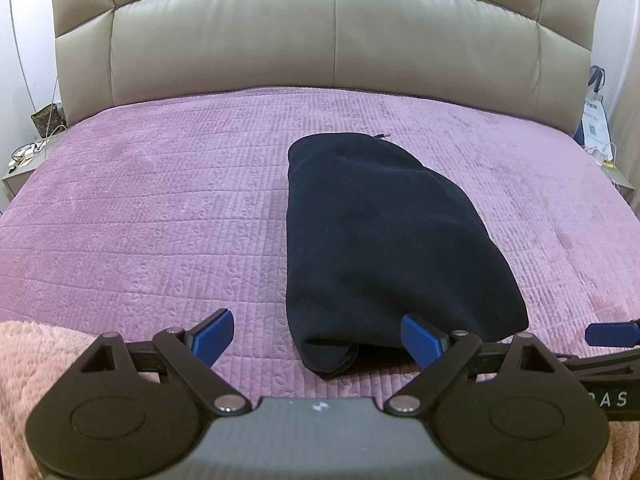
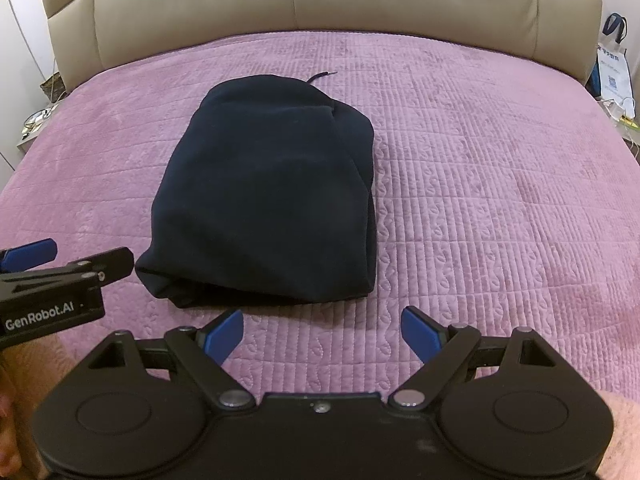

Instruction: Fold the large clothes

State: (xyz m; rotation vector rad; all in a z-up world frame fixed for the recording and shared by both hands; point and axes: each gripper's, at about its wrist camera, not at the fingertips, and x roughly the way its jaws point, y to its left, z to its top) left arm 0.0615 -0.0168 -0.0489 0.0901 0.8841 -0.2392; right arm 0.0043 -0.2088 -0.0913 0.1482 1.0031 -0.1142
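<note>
A dark navy hoodie (image 1: 380,240) lies folded into a thick rectangle on the purple quilted bedspread (image 1: 160,208), with a drawstring tip (image 1: 384,136) poking out at its far end. My left gripper (image 1: 318,340) hovers at the hoodie's near left corner. Its blue pads stand wide open and do not press the cloth. In the right wrist view the hoodie (image 2: 272,192) sits just beyond my right gripper (image 2: 322,336), which is open with only bedspread (image 2: 500,200) between its fingers. One blue finger (image 2: 30,255) of the left gripper shows at the left edge there.
A beige padded headboard (image 1: 320,32) closes the far side of the bed. Cluttered nightstands stand at both sides (image 1: 28,156), with a white and blue bag (image 2: 612,68) on the right. A pink fluffy blanket (image 1: 36,360) lies at the near left.
</note>
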